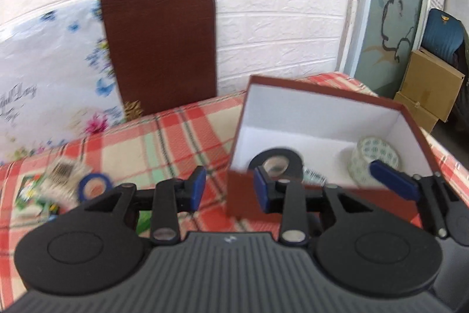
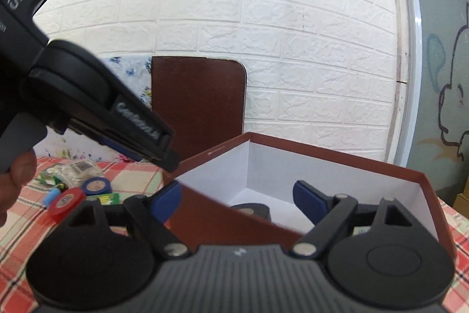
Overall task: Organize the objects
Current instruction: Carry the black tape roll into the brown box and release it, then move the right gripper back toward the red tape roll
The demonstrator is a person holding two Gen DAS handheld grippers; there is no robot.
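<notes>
A red-brown box (image 1: 322, 91) with a white inside stands open on the plaid table. A black tape roll (image 1: 277, 163) and a clear tape roll with green print (image 1: 375, 163) lie in it. My left gripper (image 1: 230, 189) is open just before the box's near-left corner, with nothing pressed between its pads. In the right wrist view the left gripper (image 2: 167, 157) hangs over that corner. My right gripper (image 2: 239, 200) is wide open astride the box's near wall (image 2: 222, 219), one pad (image 2: 310, 201) inside and the other outside. A blue roll (image 1: 93, 187) and a red roll (image 2: 66, 200) lie on the table to the left.
Left of the box, clear and green packets (image 1: 63, 169) are scattered on the plaid cloth (image 1: 176, 131). A brown board (image 1: 158, 49) and a floral sheet (image 1: 44, 63) lean on the white brick wall. Cardboard boxes (image 1: 431, 84) stand off the table's right end. A hand (image 2: 14, 181) holds the left gripper.
</notes>
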